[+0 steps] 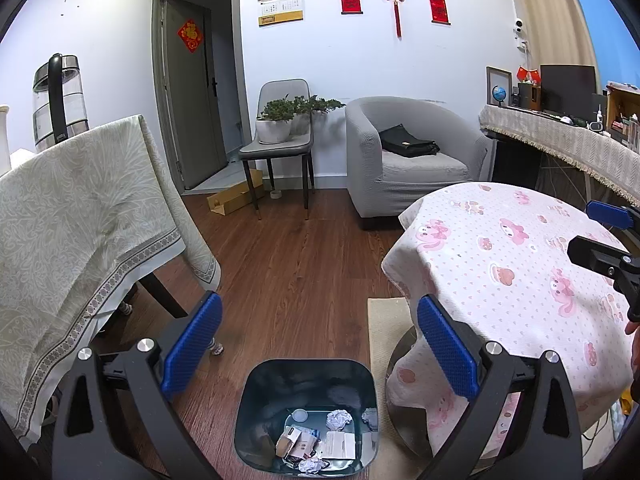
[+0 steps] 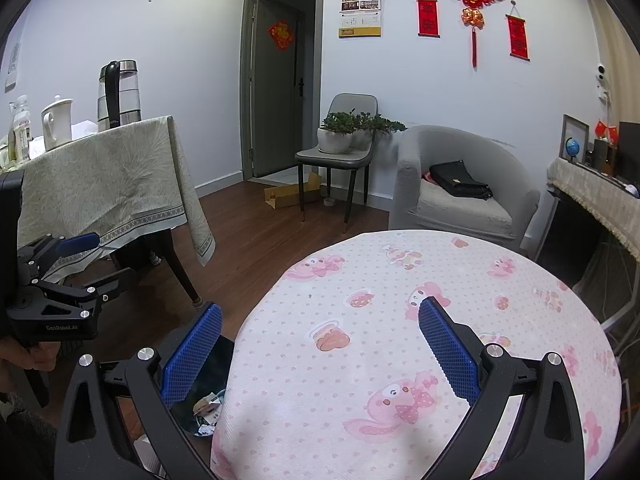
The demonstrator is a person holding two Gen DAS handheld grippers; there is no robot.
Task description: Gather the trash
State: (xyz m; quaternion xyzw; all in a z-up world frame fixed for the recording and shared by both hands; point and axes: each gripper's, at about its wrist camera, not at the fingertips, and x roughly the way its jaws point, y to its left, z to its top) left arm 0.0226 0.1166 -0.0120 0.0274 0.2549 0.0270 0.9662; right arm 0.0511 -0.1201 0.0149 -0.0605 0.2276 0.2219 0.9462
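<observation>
Both blue-padded tools hang spread apart and empty, the left tool [image 1: 319, 344] above the bin [image 1: 306, 416] already holding crumpled paper [image 1: 338, 419], the right tool [image 2: 320, 350] over the bare pink tabletop [image 2: 400, 280], so scan the room before reaching.

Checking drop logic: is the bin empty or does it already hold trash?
Holds trash. The open bin has crumpled paper, a small box and a flat sheet on its bottom, well below the rim.
</observation>
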